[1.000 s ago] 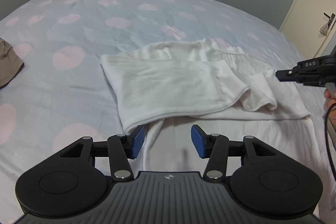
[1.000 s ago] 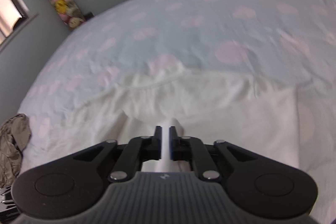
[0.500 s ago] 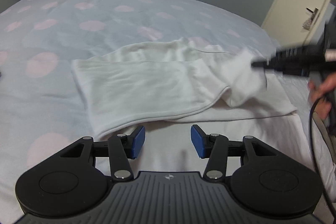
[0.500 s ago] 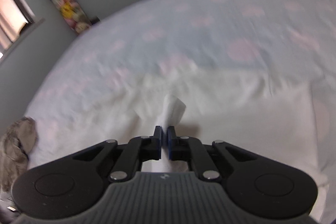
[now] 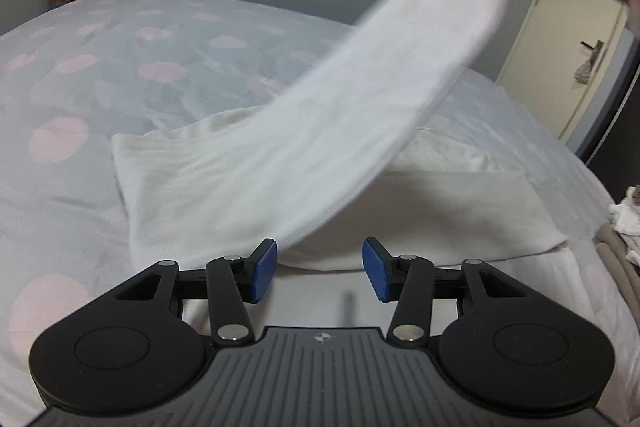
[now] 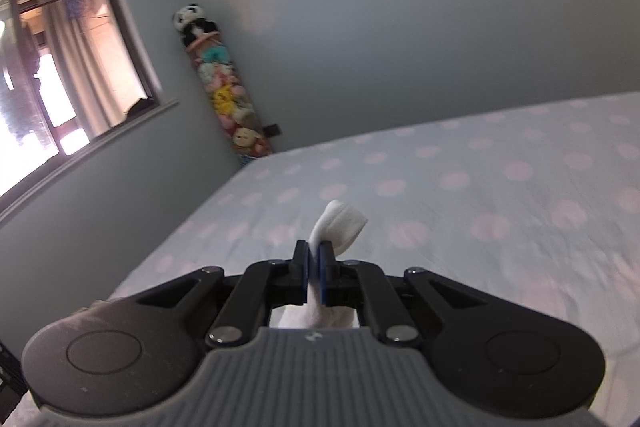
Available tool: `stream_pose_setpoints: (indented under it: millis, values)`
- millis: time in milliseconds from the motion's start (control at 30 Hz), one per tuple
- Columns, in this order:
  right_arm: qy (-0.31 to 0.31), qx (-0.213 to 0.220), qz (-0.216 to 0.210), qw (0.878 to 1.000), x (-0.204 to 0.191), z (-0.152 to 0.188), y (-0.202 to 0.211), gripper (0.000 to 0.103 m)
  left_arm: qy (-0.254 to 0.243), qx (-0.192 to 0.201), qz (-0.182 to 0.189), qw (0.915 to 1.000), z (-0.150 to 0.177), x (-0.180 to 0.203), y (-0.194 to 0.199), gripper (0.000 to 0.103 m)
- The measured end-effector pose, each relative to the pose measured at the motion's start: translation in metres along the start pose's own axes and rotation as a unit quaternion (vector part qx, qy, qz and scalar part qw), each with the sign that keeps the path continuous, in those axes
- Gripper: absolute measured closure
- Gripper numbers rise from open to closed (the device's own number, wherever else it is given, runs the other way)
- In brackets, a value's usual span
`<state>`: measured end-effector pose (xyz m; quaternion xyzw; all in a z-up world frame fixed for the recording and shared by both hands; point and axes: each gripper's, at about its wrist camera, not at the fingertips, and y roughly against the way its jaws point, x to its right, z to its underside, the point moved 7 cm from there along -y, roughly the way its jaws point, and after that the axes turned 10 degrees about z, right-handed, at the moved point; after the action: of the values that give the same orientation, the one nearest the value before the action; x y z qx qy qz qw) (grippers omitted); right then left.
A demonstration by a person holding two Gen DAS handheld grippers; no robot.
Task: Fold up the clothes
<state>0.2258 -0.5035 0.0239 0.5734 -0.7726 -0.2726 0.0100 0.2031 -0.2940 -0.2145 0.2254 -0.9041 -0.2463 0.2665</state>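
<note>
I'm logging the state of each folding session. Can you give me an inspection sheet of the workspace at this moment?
Surface: bed with a pale sheet dotted pink, lightly rumpled.
Job's things: white garment lying on the bed; its sleeve lifted high into the air, blurred.
Clutter: pile of other clothes at the bed's right edge.
Grippers: left gripper open just before the garment's near edge, nothing between its pads; right gripper shut on the sleeve's cuff.
Cables: nothing seen.
Surroundings: grey wall, window, hanging column of plush toys, door with a handle.
</note>
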Motion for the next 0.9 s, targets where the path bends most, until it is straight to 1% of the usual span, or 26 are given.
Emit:
stream_pose_setpoints:
  millis: [67,100,200,267,333,433,467,500,567,667,700,733,767,900]
  values:
    - [0.010,0.008,-0.017,1.000,-0.017,-0.013,0.000,0.097,-0.004,-0.001,0.009,1.0000,0.002,0.007,-0.003,0.058]
    - [0.017,0.014,-0.026,0.999,-0.027,-0.020,0.000,0.097,-0.004,-0.001,0.007,1.0000,0.002,0.008,-0.005,0.058]
    - [0.037,0.031,-0.049,0.998,-0.055,-0.039,0.005,0.097,0.005,0.008,-0.011,0.9999,-0.004,0.004,-0.012,0.058]
    - [0.044,0.039,-0.057,0.997,-0.066,-0.048,0.010,0.097,0.013,0.018,-0.026,0.9994,-0.010,-0.002,-0.016,0.058]
    - [0.048,0.044,-0.056,0.996,-0.069,-0.052,0.013,0.097,0.022,0.026,-0.045,0.9984,-0.017,-0.013,-0.019,0.058]
    - [0.053,0.048,-0.047,0.996,-0.065,-0.055,0.018,0.097,0.048,0.015,-0.063,0.9967,-0.020,-0.031,-0.022,0.059]
    - [0.054,0.051,-0.040,0.996,-0.059,-0.054,0.020,0.097,0.051,0.010,-0.066,0.9965,-0.018,-0.035,-0.021,0.062]
    - [0.054,0.055,-0.032,0.997,-0.053,-0.055,0.022,0.097,0.054,0.005,-0.068,0.9962,-0.017,-0.038,-0.021,0.069]
    - [0.049,0.058,-0.017,0.997,-0.035,-0.057,0.024,0.097,0.052,-0.005,-0.075,0.9958,-0.012,-0.044,-0.020,0.072]
    - [0.037,0.059,0.013,0.997,0.000,-0.054,0.034,0.097,0.057,0.000,-0.074,0.9957,-0.009,-0.048,-0.018,0.076]
    - [0.032,0.059,0.023,0.997,0.013,-0.053,0.038,0.097,0.059,0.000,-0.076,0.9954,-0.009,-0.050,-0.018,0.079]
    - [0.029,0.058,0.036,0.997,0.026,-0.049,0.042,0.097,0.062,0.000,-0.079,0.9950,-0.009,-0.051,-0.018,0.083]
    - [0.026,0.056,0.049,0.997,0.041,-0.044,0.044,0.097,0.065,0.000,-0.080,0.9947,-0.009,-0.053,-0.017,0.085]
    - [-0.003,0.021,0.115,0.993,0.106,-0.003,0.051,0.097,0.073,0.000,-0.082,0.9939,-0.009,-0.058,-0.016,0.092]
